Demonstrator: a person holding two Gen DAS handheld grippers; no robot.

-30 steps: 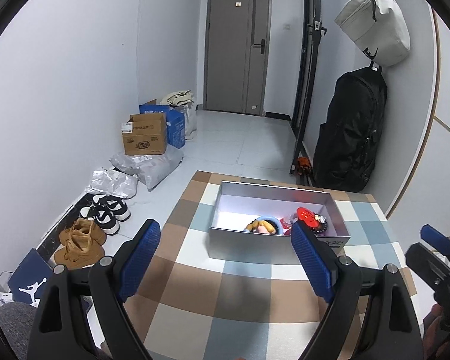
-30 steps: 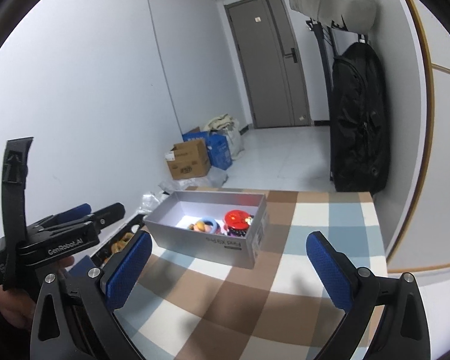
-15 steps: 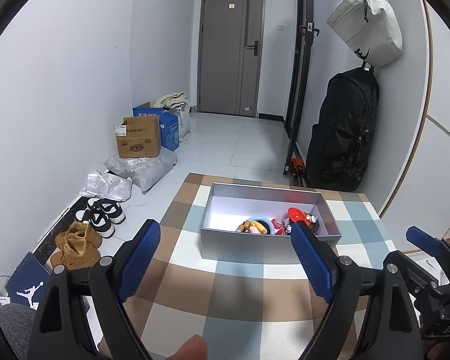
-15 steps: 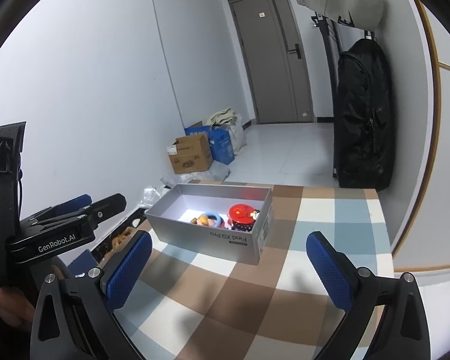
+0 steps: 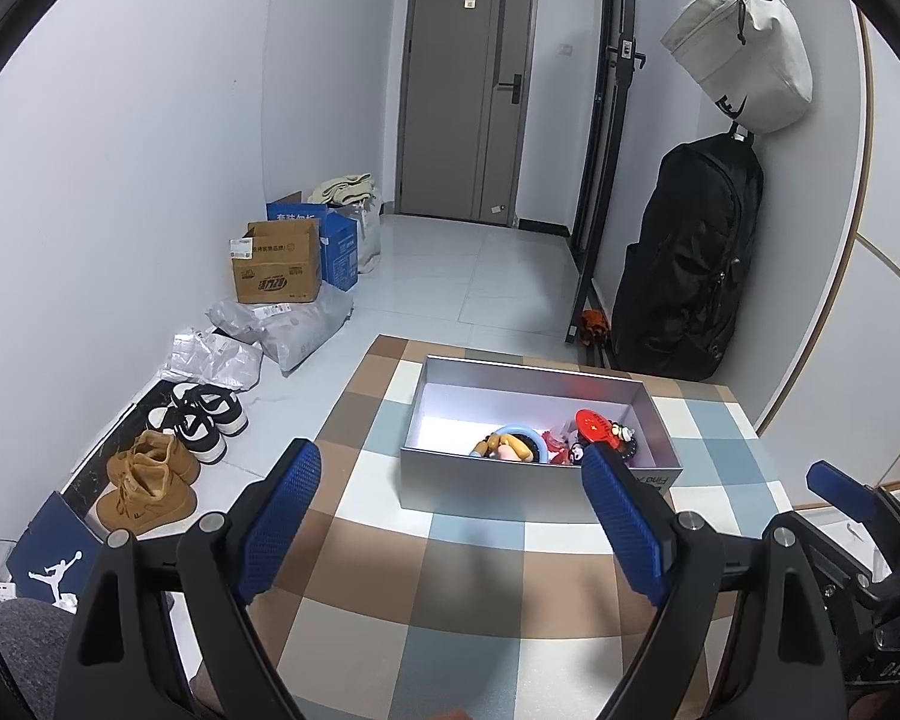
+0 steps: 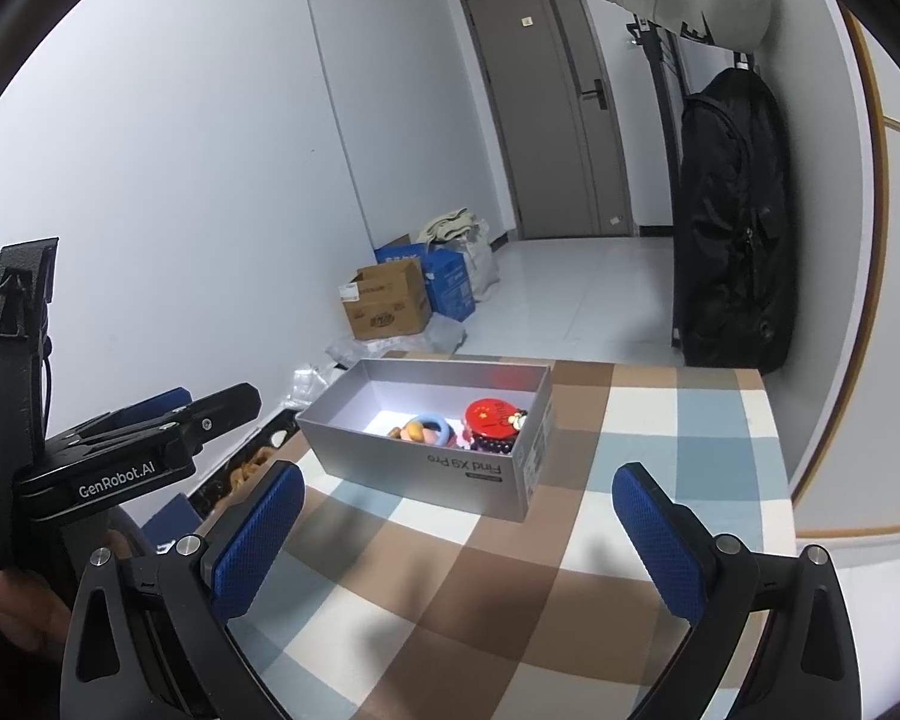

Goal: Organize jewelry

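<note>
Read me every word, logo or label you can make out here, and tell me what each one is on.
"GenRobot.AI": side of the left gripper.
"Find X9 Pro": near side of the grey box, printed upside down.
Jumping figure logo, no words: blue bag by the shoes.
Cardboard box and blue box print: too blurred to read.

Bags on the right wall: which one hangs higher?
The pale grey bag, hung above the black backpack, which reaches down to the floor.
</note>
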